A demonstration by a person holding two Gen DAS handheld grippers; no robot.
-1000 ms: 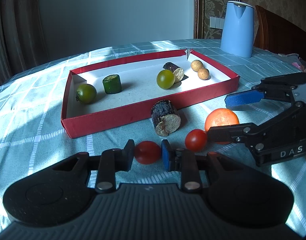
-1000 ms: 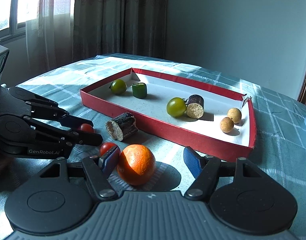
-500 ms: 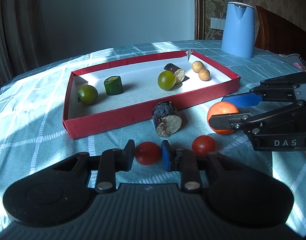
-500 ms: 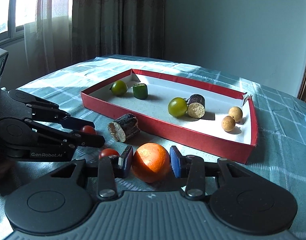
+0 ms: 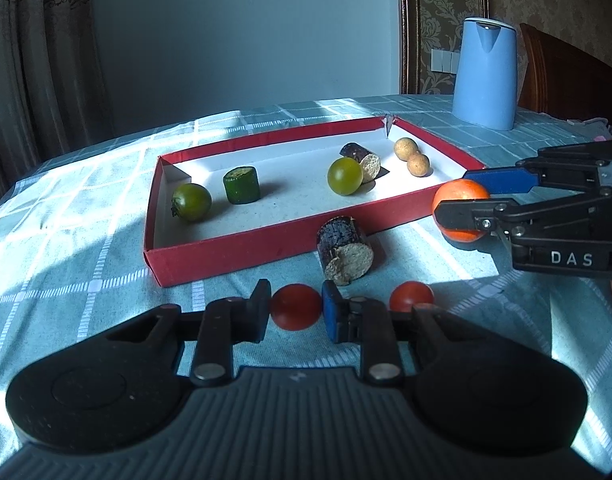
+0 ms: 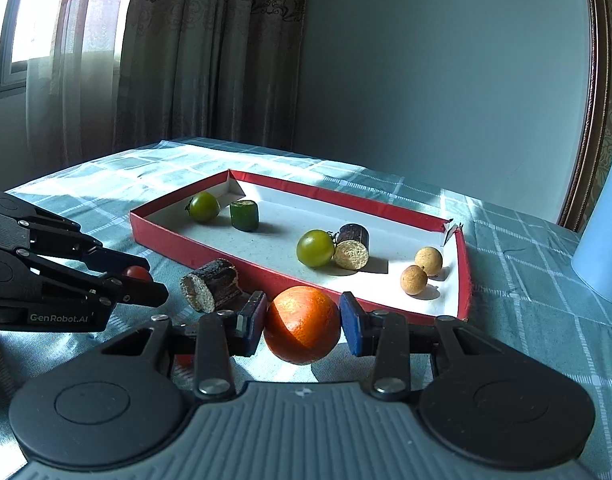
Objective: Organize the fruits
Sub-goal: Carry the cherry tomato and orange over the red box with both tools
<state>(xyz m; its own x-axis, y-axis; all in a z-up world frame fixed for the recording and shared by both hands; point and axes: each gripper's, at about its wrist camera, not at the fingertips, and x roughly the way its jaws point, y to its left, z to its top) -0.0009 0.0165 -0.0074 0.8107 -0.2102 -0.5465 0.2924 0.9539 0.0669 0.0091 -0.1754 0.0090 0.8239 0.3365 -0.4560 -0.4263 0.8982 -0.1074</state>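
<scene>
My left gripper [image 5: 295,307] is shut on a red cherry tomato [image 5: 295,306], low over the cloth in front of the red tray [image 5: 265,246]. My right gripper [image 6: 301,320] is shut on an orange [image 6: 301,330] and holds it lifted just in front of the tray's near wall [image 6: 209,250]; it also shows in the left wrist view [image 5: 460,216]. A second red tomato [image 5: 410,297] lies on the cloth. A dark sugarcane piece [image 5: 344,250] lies outside the tray. Inside are two green tomatoes [image 5: 191,202] [image 5: 344,176], a green cucumber piece [image 5: 241,185], another cane piece [image 5: 362,158] and two longans [image 5: 410,157].
A blue kettle [image 5: 486,74] stands on the checked tablecloth [image 5: 65,248] behind the tray's far right corner. A wooden chair back [image 5: 562,80] is behind it. Curtains [image 6: 209,52] hang beyond the table's far edge.
My right gripper closed on the orange and lifted it up toward the tray. The second red tomato stays on the cloth. My left gripper has kept its hold on its tomato.
</scene>
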